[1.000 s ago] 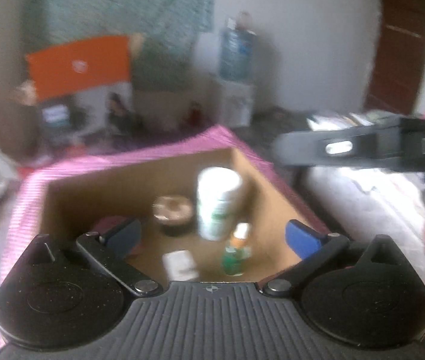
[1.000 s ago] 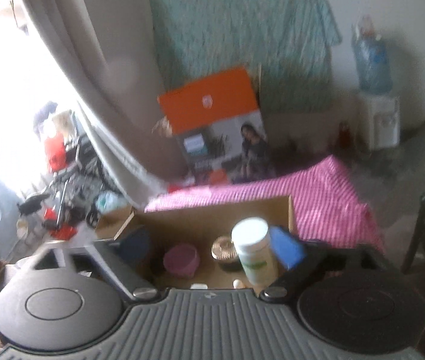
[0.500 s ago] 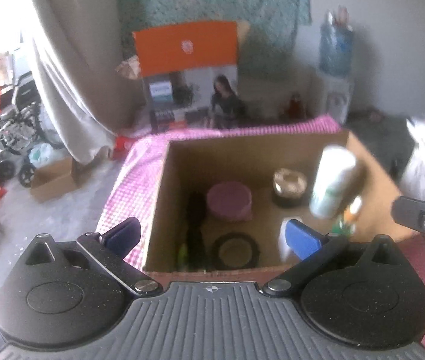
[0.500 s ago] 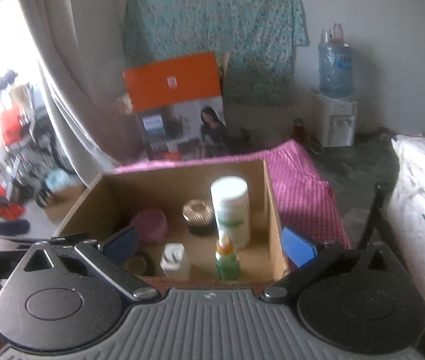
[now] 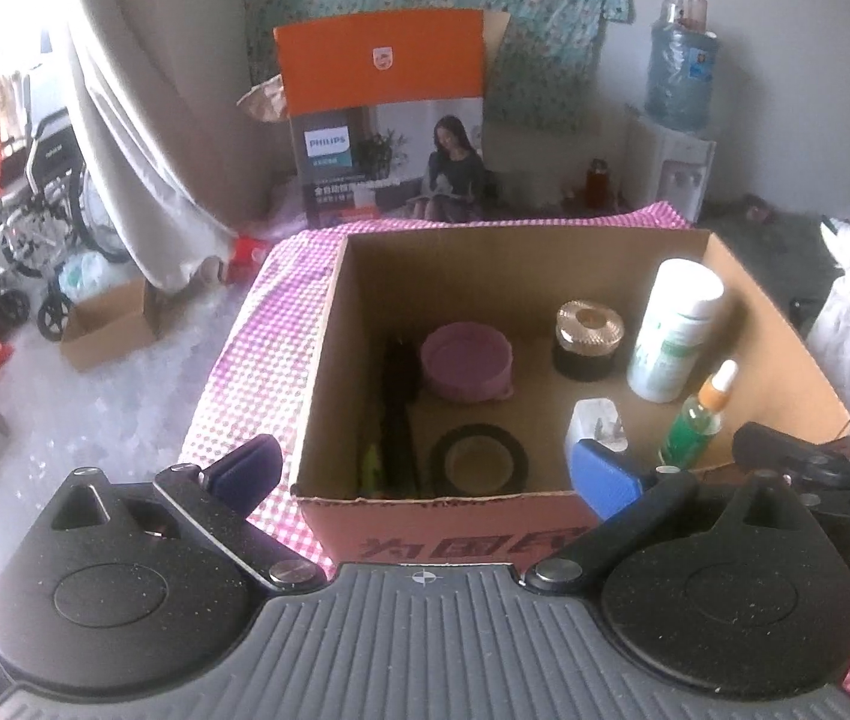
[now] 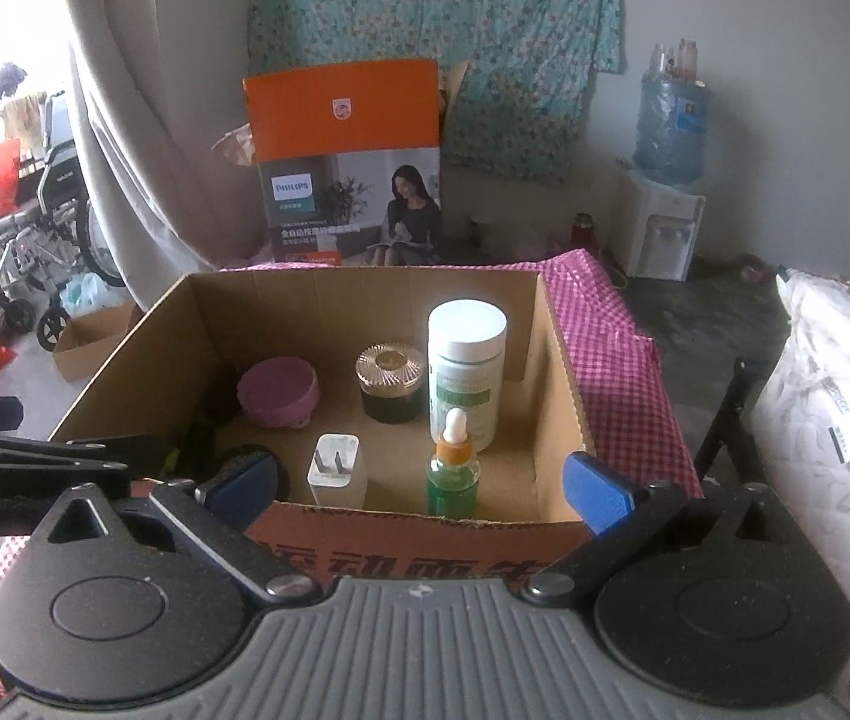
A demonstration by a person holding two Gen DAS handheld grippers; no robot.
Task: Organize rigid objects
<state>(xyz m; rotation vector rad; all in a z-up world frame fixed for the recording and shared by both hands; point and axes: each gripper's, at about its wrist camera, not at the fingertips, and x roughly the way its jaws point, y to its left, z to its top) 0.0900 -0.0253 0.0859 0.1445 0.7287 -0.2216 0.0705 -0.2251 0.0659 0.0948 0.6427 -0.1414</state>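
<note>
Left tool (image 5: 425,468): we hold it spread apart, empty, at the box's 6 o'clock edge.
Cardboard box (image 5: 329,324): on the pink checked cloth (image 5: 257,324); pink bowl (image 5: 465,360) at 10 o'clock, white bottle (image 5: 673,330) at 2 o'clock.
Right tool (image 6: 419,480): we hold it spread apart, empty.

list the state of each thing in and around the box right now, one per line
cardboard box: open-topped, upright on the pink checked cloth
white bottle: upright, capped
green dropper bottle: upright, cap on
gold-lidded jar: upright, lid on
pink container: lid on
white charger: standing, prongs facing the camera
black tape roll: lying flat
left gripper: open, holding nothing
right gripper: open, holding nothing
</note>
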